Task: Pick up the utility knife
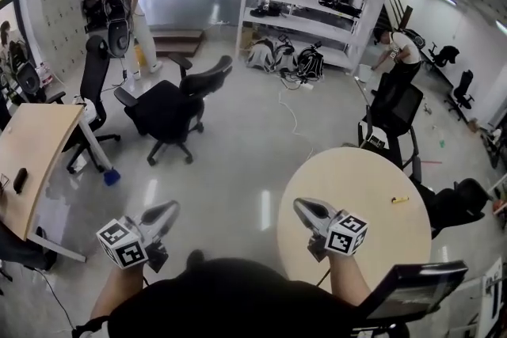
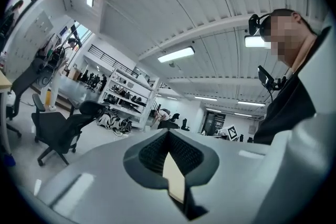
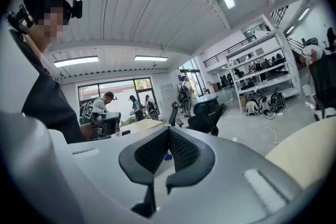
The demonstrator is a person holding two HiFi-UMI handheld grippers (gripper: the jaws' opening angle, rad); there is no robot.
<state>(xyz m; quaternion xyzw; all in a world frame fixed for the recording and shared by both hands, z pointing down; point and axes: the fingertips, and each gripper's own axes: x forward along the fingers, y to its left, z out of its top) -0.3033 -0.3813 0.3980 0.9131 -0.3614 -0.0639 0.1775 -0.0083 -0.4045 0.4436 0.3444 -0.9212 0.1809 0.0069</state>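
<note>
The utility knife [image 1: 400,199], small and yellow, lies on the right part of the round beige table [image 1: 356,186]. My right gripper [image 1: 301,205] hovers at the table's near left edge, well to the left of the knife, shut with nothing in it. My left gripper [image 1: 169,209] is out over the floor to the left of the table, also shut and empty. In the left gripper view the pads [image 2: 157,152] meet at the tip of the left gripper [image 2: 168,132]. The right gripper [image 3: 168,131] in its own view shows the same. Neither gripper view shows the knife.
A black office chair [image 1: 170,111] stands on the floor ahead. A wooden desk [image 1: 32,154] with a dark object is at the left. Another black chair [image 1: 396,111] sits behind the round table. A white shelf rack [image 1: 313,0] and several people are farther back.
</note>
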